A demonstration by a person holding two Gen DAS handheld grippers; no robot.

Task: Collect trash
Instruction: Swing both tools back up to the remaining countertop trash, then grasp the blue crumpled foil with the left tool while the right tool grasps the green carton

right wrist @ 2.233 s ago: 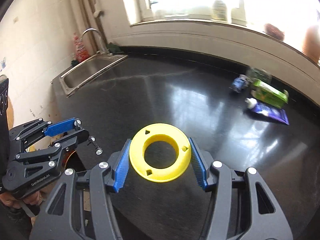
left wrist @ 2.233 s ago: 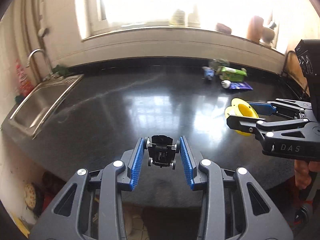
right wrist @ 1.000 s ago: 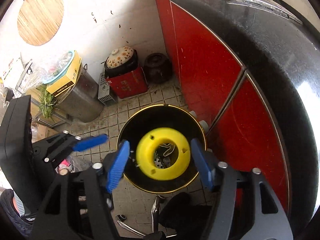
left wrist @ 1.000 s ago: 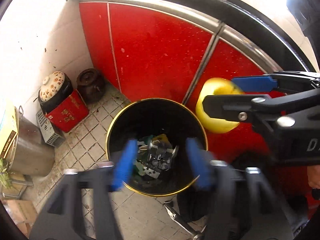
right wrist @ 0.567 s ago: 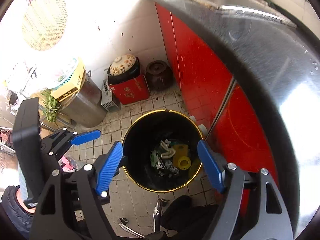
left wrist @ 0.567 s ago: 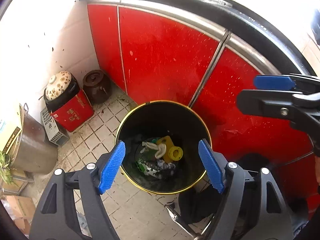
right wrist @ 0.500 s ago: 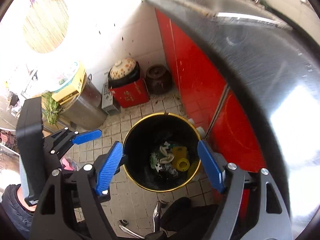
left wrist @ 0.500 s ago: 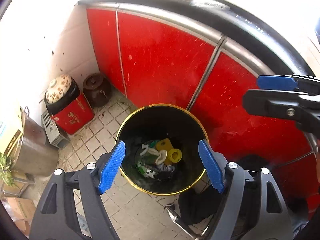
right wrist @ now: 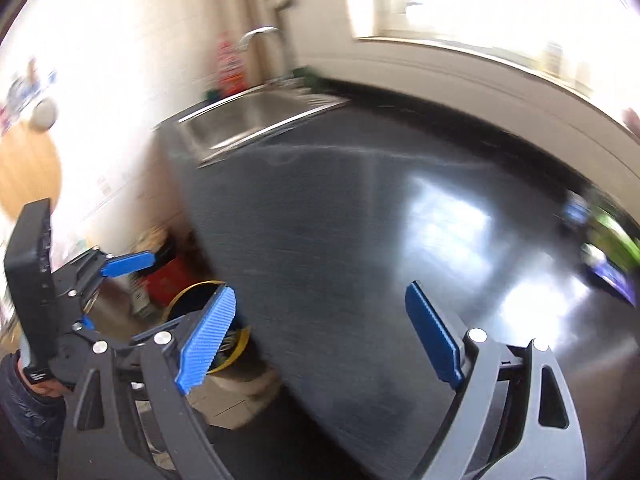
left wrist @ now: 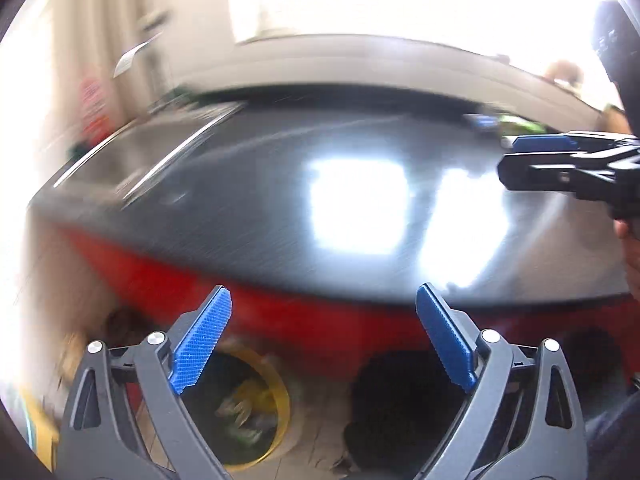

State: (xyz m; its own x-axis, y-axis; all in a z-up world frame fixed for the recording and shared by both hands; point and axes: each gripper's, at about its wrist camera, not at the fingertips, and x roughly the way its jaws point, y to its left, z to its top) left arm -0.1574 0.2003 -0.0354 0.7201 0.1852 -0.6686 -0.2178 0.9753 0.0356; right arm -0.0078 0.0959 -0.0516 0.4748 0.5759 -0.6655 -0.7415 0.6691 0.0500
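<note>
Left wrist view: both tongs, left and right, gape empty; no legible writing.

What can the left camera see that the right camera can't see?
Only the left wrist view shows the red cabinet front under the counter, and some blurry trash down inside the bin.

Only the right wrist view shows the round wooden board on the wall and the red box on the floor.

Both show the shiny black counter, the sink, the green and blue litter far off on the counter, and the left tongs and right tongs, both open with nothing in them.
</note>
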